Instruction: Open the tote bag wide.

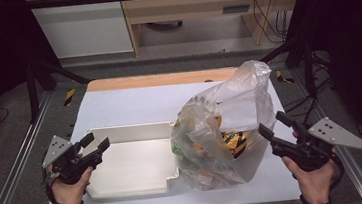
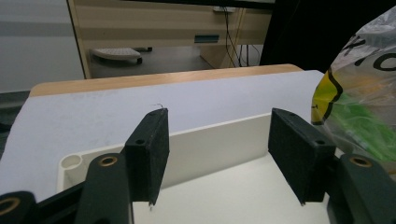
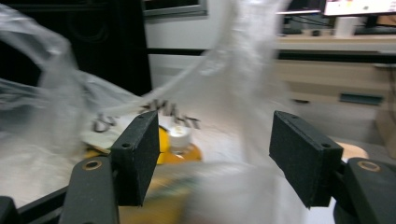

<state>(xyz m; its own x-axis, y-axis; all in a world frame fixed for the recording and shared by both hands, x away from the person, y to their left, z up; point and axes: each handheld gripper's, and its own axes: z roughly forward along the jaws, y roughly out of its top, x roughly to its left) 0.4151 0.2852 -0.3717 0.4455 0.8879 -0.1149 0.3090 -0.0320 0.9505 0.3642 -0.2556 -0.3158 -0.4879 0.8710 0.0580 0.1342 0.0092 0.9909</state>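
A clear plastic bag (image 1: 226, 127) full of packaged goods stands right of centre on the white table; its printed side (image 2: 359, 107) rises at the right of the left gripper view. A shallow cream tray (image 1: 126, 185) lies to its left, touching it. My left gripper (image 1: 96, 142) hovers open over the tray's left end, nothing between its jaws. My right gripper (image 1: 275, 123) stands open at the bag's right side, with the thin plastic (image 3: 219, 107) just ahead of its jaws. Through the plastic I see a yellow item with a white cap (image 3: 180, 140).
The white table top (image 1: 134, 106) has bare room behind the tray, ending in a wooden strip (image 1: 162, 79). Metal frame rails (image 1: 19, 163) run along both sides. Wooden furniture and cables stand beyond the table.
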